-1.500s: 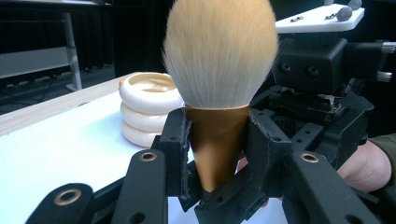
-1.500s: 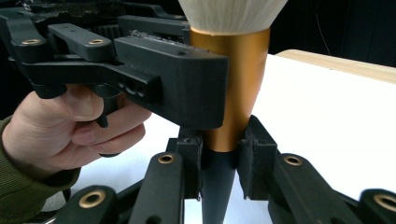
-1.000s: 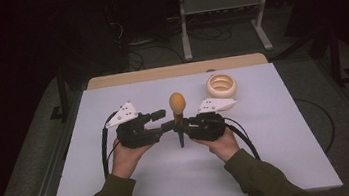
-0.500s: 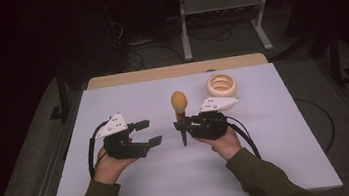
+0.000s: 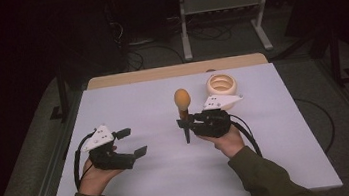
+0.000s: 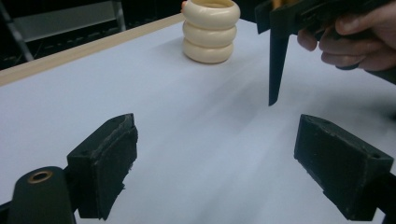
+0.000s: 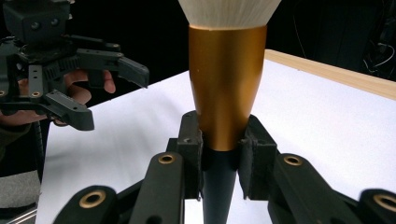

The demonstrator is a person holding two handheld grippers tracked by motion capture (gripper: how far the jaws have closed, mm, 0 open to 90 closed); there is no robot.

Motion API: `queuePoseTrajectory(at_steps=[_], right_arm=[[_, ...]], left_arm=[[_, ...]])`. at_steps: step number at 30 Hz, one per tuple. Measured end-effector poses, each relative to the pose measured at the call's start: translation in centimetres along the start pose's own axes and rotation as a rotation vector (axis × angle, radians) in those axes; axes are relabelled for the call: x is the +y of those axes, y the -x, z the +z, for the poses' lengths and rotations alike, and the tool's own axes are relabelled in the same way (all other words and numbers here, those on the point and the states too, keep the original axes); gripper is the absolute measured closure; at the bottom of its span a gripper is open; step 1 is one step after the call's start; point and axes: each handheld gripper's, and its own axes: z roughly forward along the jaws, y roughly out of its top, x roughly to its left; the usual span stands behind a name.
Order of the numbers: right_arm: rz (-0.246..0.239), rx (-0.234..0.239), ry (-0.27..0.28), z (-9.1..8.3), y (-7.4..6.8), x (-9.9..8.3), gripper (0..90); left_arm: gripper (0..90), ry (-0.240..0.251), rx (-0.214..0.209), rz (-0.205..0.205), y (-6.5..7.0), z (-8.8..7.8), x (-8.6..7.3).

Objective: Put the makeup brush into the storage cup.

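High view: right gripper (image 5: 186,124) pinches brush (image 5: 183,108) upright mid-desk, left gripper (image 5: 131,142) spread, just opened, empty; handover done, next likely into holder (image 5: 223,84).

A makeup brush (image 5: 183,108) stands upright near the table's middle: pale rounded bristle head on top, gold ferrule below it, black tapered handle pointing down, its tip just above the white surface
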Motion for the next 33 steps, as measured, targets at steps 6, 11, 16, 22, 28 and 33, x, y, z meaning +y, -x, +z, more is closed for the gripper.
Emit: queuePoseTrajectory(at_steps=[6,11,16,22,28,33], right_arm=[[-0.015,-0.004,-0.002,-0.2,0.1,0.1,72.3],[-0.021,-0.011,-0.010,-0.3,0.3,0.3,72.3],[-0.015,-0.031,-0.010,-0.7,1.1,0.9,72.3],[-0.013,-0.053,0.010,-1.5,2.1,2.0,72.2],[-0.012,-0.070,0.027,-2.3,3.0,2.8,72.3],[-0.015,-0.086,0.024,-2.7,3.7,3.3,72.3]], left_arm=[[11.7,0.044,0.040,-0.006,-0.2,-1.5,-1.6],[10.7,0.057,0.057,-0.017,-0.1,-2.3,-2.6],[9.1,0.060,0.062,-0.024,-0.1,-2.9,-3.2],[8.5,0.065,0.069,-0.034,0.0,-3.1,-3.7],[8.1,0.068,0.073,-0.048,0.0,-3.1,-4.0],[8.1,0.064,0.075,-0.044,0.0,-3.0,-4.0]])
